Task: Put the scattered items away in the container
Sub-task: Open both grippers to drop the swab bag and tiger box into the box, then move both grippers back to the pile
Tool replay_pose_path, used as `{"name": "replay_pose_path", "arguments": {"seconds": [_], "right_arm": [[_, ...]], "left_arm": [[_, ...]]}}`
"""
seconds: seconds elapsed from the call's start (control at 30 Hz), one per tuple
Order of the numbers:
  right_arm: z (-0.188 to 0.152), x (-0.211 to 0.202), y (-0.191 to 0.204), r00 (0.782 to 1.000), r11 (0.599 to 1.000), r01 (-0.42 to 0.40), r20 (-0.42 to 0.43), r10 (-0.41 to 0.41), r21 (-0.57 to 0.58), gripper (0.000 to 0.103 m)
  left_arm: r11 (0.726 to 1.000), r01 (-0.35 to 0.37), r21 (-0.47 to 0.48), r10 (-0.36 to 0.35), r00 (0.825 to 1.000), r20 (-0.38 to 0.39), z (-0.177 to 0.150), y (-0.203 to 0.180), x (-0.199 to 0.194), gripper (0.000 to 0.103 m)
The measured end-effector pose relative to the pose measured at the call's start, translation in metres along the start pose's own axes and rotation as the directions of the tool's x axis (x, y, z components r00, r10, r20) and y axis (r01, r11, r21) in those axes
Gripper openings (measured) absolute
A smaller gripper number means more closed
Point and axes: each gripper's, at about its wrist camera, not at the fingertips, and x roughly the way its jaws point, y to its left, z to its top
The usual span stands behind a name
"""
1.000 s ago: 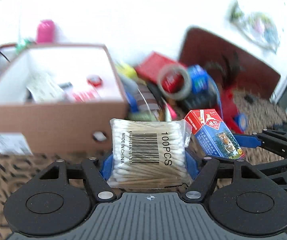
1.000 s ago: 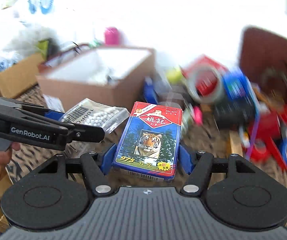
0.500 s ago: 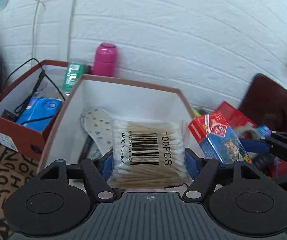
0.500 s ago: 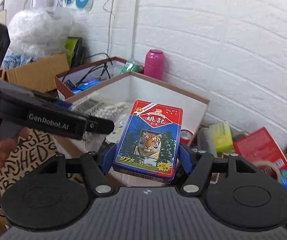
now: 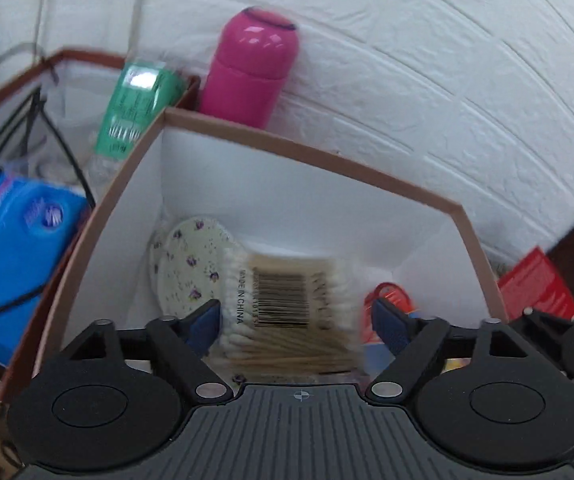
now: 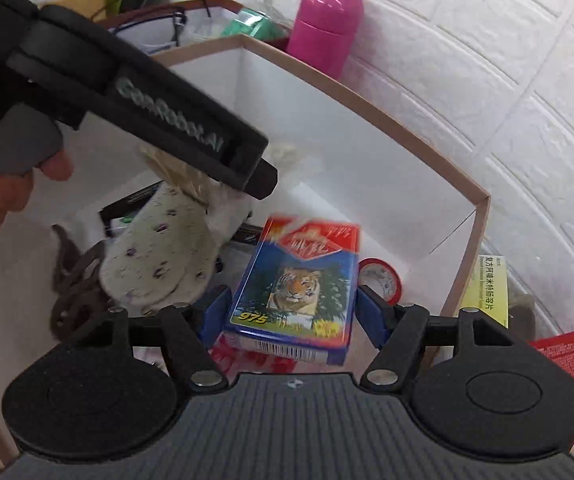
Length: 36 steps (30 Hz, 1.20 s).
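Note:
The container is a brown box with white inside walls [image 5: 271, 196], also in the right wrist view [image 6: 367, 160]. My left gripper [image 5: 297, 320] is over it with jaws apart; the blurred bag of cotton swabs [image 5: 291, 312] sits between the pads with gaps on both sides. My right gripper [image 6: 291, 312] is also over the box, jaws apart; the blurred tiger card box [image 6: 299, 288] is loose between them. The left gripper's body [image 6: 135, 100] crosses the right wrist view.
Inside the box lie a floral insole [image 6: 159, 260], a red tape roll [image 6: 381, 280] and a dark braided cord [image 6: 75, 288]. A pink flask [image 5: 251, 72] stands behind against the white wall. A second box at left holds a blue pack [image 5: 11, 248] and cables.
Both grippers moved forward over the box and opened. The cotton swab bag and the card box, gripped before, are now released and blurred, dropping into the box.

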Motion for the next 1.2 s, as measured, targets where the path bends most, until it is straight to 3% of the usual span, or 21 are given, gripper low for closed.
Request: {"name": "replay_pose_path", "arguments": {"seconds": [0.1, 0.23, 0.43, 0.63, 0.77, 0.8, 0.9, 1.2], "right_arm": [[-0.008, -0.013, -0.005, 0.996, 0.999, 0.049, 0.069, -0.050, 0.020, 0.094], [-0.031, -0.052, -0.012, 0.986, 0.991, -0.011, 0.166, -0.011, 0.136, 0.096], [-0.077, -0.122, 0.002, 0.949, 0.953, -0.116, 0.314, 0.024, 0.280, 0.101], [-0.120, -0.161, 0.021, 0.945, 0.929, -0.127, 0.326, 0.008, 0.347, 0.102], [-0.141, -0.172, 0.028, 0.952, 0.919, -0.105, 0.305, -0.017, 0.379, 0.102], [-0.149, -0.176, 0.030, 0.954, 0.916, -0.097, 0.300, -0.027, 0.389, 0.102], [-0.171, -0.186, 0.035, 0.959, 0.906, -0.087, 0.283, -0.038, 0.415, 0.102], [-0.238, -0.213, 0.033, 0.965, 0.848, -0.053, 0.245, -0.093, 0.528, 0.102]], "left_arm": [[0.995, 0.068, -0.074, -0.068, 0.998, 0.008, -0.003, 0.012, -0.011, 0.099], [0.992, 0.108, -0.067, -0.105, 0.993, 0.050, -0.017, 0.011, -0.041, 0.100], [0.976, 0.213, 0.039, -0.216, 0.972, 0.094, -0.055, -0.024, -0.095, 0.103], [0.980, 0.164, 0.109, -0.174, 0.980, 0.095, -0.110, -0.054, -0.125, 0.103], [0.978, 0.148, 0.148, -0.164, 0.981, 0.103, -0.152, -0.064, -0.141, 0.103], [0.975, 0.133, 0.179, -0.159, 0.978, 0.136, -0.162, -0.071, -0.146, 0.103], [0.974, 0.089, 0.209, -0.117, 0.985, 0.130, -0.182, -0.086, -0.153, 0.103], [0.961, 0.138, 0.238, -0.154, 0.987, 0.051, -0.227, -0.121, -0.145, 0.103]]}}
